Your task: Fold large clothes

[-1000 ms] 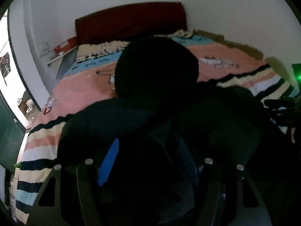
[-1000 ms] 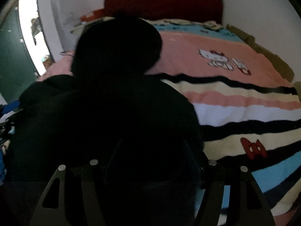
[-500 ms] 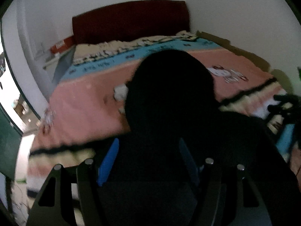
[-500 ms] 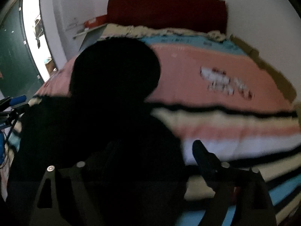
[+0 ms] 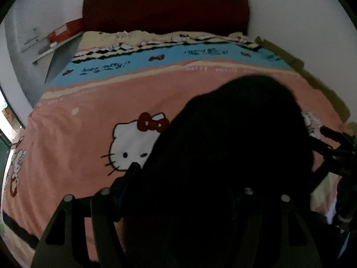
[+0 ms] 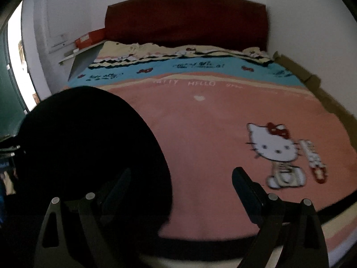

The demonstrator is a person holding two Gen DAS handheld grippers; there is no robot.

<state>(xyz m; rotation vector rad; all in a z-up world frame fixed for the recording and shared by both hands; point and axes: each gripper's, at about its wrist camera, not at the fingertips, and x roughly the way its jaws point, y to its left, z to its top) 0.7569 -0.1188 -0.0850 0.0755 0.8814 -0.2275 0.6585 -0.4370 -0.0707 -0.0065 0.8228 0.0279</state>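
The bed (image 6: 212, 120), under its pink cartoon-cat blanket (image 5: 84, 147), fills both views, and more of it shows now than a second ago: striped bands that lay near the cameras have dropped out, and the blue band and dark red headboard (image 6: 185, 20) sit closer. Both claws have travelled up the bed toward the pillows.

The black garment (image 5: 234, 156) — hooded, by its rounded top — lies bunched across the middle of the blanket, to the right in the left wrist view and to the left in the right one. It looks carried forward and doubled over itself, so one lengthwise fold seems largely made.

The right claw (image 6: 180, 189) stands wide apart with nothing between its fingers, only bare blanket; half a second ago it was just parting, so it has let the cloth go. The left claw (image 5: 189, 192) is buried in black fabric — its right finger hidden, so I cannot tell its opening. I judge smoothing comes next.
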